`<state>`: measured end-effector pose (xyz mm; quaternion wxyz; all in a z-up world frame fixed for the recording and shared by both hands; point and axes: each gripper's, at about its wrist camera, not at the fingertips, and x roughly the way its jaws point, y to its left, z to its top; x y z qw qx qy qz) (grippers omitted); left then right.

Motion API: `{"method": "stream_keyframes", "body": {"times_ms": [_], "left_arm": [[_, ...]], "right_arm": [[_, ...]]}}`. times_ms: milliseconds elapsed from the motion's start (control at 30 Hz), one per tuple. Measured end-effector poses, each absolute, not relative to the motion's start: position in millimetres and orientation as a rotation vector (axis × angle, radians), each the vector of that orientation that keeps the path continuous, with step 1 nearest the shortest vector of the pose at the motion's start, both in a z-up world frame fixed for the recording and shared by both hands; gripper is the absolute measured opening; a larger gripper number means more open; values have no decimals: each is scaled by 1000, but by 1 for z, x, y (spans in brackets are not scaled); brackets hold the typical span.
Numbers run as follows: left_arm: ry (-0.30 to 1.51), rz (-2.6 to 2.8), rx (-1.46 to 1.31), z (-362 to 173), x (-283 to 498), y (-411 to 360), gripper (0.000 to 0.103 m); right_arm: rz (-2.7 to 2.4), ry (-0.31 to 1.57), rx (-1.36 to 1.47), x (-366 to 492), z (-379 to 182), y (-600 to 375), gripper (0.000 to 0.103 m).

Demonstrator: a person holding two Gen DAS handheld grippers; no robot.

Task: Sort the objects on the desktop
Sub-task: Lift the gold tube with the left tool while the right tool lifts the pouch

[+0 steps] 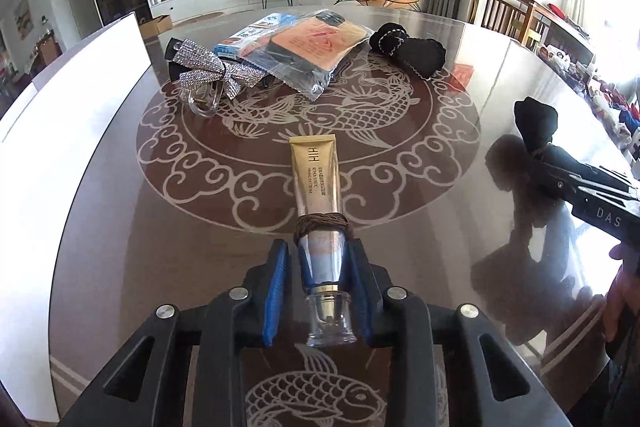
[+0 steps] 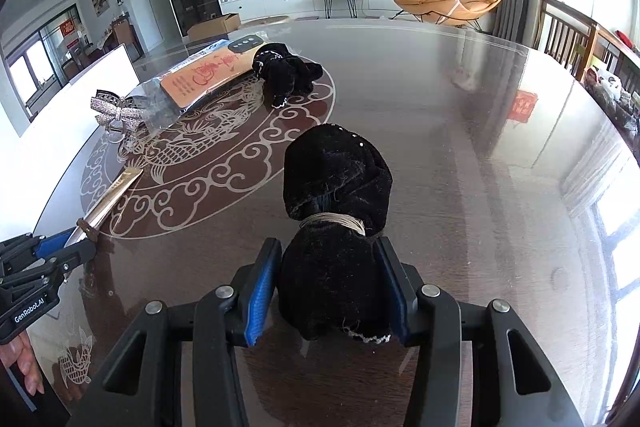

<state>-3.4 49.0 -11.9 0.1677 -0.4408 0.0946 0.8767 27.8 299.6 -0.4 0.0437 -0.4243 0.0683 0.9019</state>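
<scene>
My left gripper (image 1: 318, 259) is shut on a gold cream tube (image 1: 316, 179) with a brown hair tie (image 1: 322, 223) around it and a clear cap toward me. It holds the tube just over the glass table (image 1: 460, 131). My right gripper (image 2: 326, 267) is shut on a black rolled sock bundle (image 2: 336, 179) tied with a thin band. That gripper and bundle (image 1: 536, 119) show at the right of the left wrist view. The left gripper and tube (image 2: 108, 203) show at the left of the right wrist view.
At the table's far side lie a rhinestone bow clip (image 1: 208, 71), a bagged orange phone case (image 1: 316, 43) over a blue packet (image 1: 248, 35), and another black sock bundle (image 1: 408, 47). A white board (image 1: 60, 131) borders the left edge. Wooden chairs (image 2: 568, 35) stand right.
</scene>
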Motion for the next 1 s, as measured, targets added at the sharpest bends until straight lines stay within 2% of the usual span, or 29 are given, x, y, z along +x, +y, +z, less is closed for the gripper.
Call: {"method": "stream_keyframes", "body": {"times_ms": [67,100,133,267,300,333,367,400,500,600,1000], "left_arm": [[279,2499,-1248,-14,-13,52,54],[277,2510,-1260,-15,-19,51,76],[258,2510,-1285,-18,-25,49,94],[244,2493,-1281,-20,-30,46,98],[247,2488,-1277,-20,-29,45,99],[248,2480,-1277,-20,-29,45,100],[253,2472,-1277,-20,-29,45,101],[255,2470,-1278,-20,-29,46,102],[254,2471,-1277,-20,-28,46,102],[259,2475,-1278,-21,-28,47,102],[268,2475,-1282,-21,-29,48,103]], "right_arm": [[2749,184,-1301,27,-1,298,49],[2746,174,-1302,26,-1,297,49],[2744,167,-1303,26,-1,296,50],[2747,153,-1310,25,-2,295,53],[2745,141,-1313,25,-2,293,57],[2740,121,-1318,24,-3,291,64],[2713,94,-1333,22,-5,290,90],[2682,83,-1370,18,-9,289,102],[2705,126,-1373,17,-9,293,103],[2696,67,-1401,14,-10,289,103],[2694,74,-1393,15,-13,287,103]]}}
